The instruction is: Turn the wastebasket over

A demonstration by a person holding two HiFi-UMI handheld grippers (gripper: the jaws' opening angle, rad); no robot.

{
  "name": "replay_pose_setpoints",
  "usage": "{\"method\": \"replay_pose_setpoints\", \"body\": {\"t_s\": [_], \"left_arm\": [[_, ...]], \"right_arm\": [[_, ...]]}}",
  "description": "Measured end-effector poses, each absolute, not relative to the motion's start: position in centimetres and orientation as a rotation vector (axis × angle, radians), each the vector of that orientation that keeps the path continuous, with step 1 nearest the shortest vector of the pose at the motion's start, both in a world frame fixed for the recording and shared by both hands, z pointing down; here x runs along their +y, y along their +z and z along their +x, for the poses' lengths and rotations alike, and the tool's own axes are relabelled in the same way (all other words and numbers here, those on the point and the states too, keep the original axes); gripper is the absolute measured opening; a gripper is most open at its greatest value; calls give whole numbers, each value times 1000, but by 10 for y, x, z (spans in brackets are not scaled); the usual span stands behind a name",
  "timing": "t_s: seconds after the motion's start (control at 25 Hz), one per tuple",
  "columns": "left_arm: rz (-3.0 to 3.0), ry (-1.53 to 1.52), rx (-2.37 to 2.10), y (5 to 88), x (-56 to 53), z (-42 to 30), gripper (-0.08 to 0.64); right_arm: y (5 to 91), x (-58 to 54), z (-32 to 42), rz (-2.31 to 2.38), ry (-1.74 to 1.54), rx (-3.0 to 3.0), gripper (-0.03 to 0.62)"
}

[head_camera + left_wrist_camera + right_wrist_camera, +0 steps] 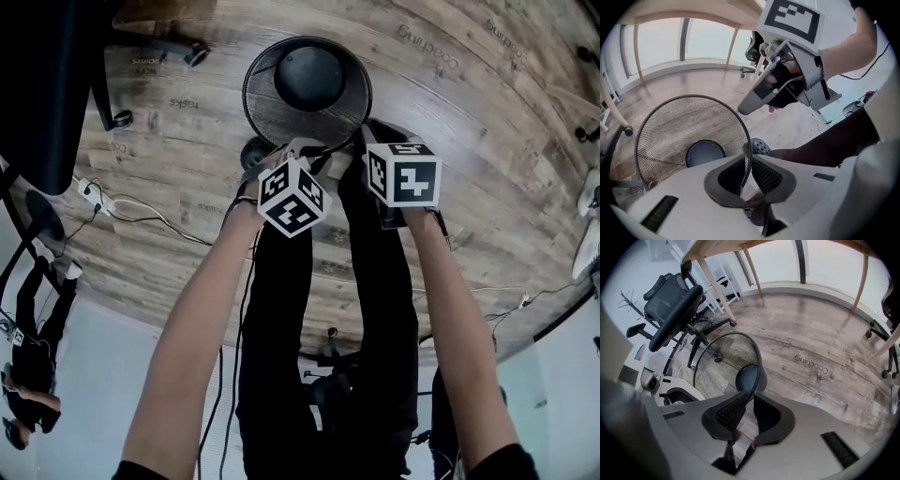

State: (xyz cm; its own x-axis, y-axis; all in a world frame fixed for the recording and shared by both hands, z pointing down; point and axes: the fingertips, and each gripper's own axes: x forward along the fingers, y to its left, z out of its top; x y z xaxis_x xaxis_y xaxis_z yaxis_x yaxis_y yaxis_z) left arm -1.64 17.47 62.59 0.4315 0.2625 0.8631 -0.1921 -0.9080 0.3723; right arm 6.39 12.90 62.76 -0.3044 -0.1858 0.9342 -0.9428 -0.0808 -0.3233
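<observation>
The wastebasket (307, 89) is a round black wire-mesh bin with a solid dark base (309, 75), standing mouth-up on the wooden floor just ahead of the person's feet. Both grippers hold its near rim side by side. In the left gripper view the left gripper (747, 166) is shut on the thin rim wire, with the mesh wall (689, 136) spreading out to the left. My right gripper (751, 405) pinches the rim a little further along, the wastebasket (726, 362) leaning away from it. The right gripper's fingers (752, 99) also show above the bin in the left gripper view.
A black office chair (670, 310) stands close behind the bin, with wooden table legs (715, 287) around it. A power strip (94, 192) and cables (150, 214) lie on the floor at left. A grey perforated shoe (761, 146) and black trouser legs (375, 281) are just beside the bin.
</observation>
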Motion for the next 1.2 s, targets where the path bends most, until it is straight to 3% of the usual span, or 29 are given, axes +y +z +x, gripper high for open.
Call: {"method": "replay_pose_setpoints", "body": {"t_s": [1.2], "left_arm": [[2306, 1251, -509, 343, 65, -35, 31]], "right_arm": [[345, 67, 75, 1265, 1127, -1772, 43]]}}
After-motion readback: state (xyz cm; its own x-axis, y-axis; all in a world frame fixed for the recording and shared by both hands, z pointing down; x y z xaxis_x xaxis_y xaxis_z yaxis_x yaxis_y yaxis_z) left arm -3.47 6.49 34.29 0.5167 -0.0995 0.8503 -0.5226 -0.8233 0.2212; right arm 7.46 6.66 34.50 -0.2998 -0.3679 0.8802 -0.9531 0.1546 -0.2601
